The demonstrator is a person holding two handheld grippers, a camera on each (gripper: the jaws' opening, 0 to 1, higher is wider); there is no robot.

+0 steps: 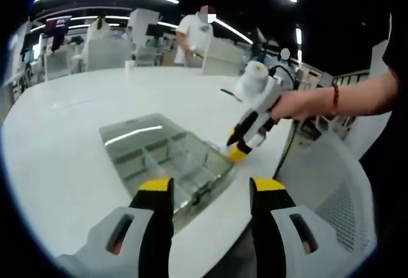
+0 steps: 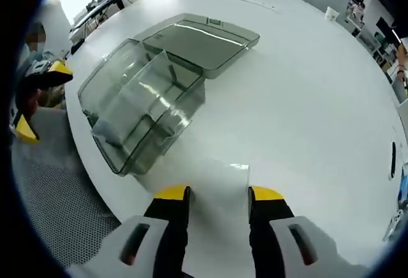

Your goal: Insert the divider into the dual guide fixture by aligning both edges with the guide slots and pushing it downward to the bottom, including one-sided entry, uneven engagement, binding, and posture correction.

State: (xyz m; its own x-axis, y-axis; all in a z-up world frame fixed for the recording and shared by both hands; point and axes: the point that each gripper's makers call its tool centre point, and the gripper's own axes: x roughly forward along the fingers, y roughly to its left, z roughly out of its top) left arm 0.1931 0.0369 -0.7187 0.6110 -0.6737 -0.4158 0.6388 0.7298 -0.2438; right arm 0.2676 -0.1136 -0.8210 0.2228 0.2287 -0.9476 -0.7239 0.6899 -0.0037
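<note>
While the divider (image 2: 213, 177) is not yet near the slots, the step in hand looks like pickup or carry-over, not insertion; it is showing as a faint see-through sheet between the right gripper (image 2: 218, 194) jaws, just short of the clear box (image 2: 137, 109); one glint and one straight edge are all that is giving it away.

The right jaws are standing apart with the sheet spanning the gap; whether they are pinching it or only straddling it on the table (image 2: 306, 112) — cannot tell.

The left gripper (image 1: 211, 185) is hanging released, nothing between its jaws, hovering just off the near side of the clear box (image 1: 185, 166); a hand (image 1: 298, 104) is bringing the right gripper (image 1: 239, 150) in at the box's corner.

Next move, as a guess: lifting the sheet upright over the box, squaring both edges to the two slots, then pressing down evenly; the left gripper is probably needed to steady the box.

Hard to make out — the slots themselves; inner walls are showing in the box but reflections are blurring which ones are guides; a flat lid (image 2: 204, 42) is lying just behind the box; the left gripper (image 2: 41, 98) is cut off at the edge of the right gripper view.
</note>
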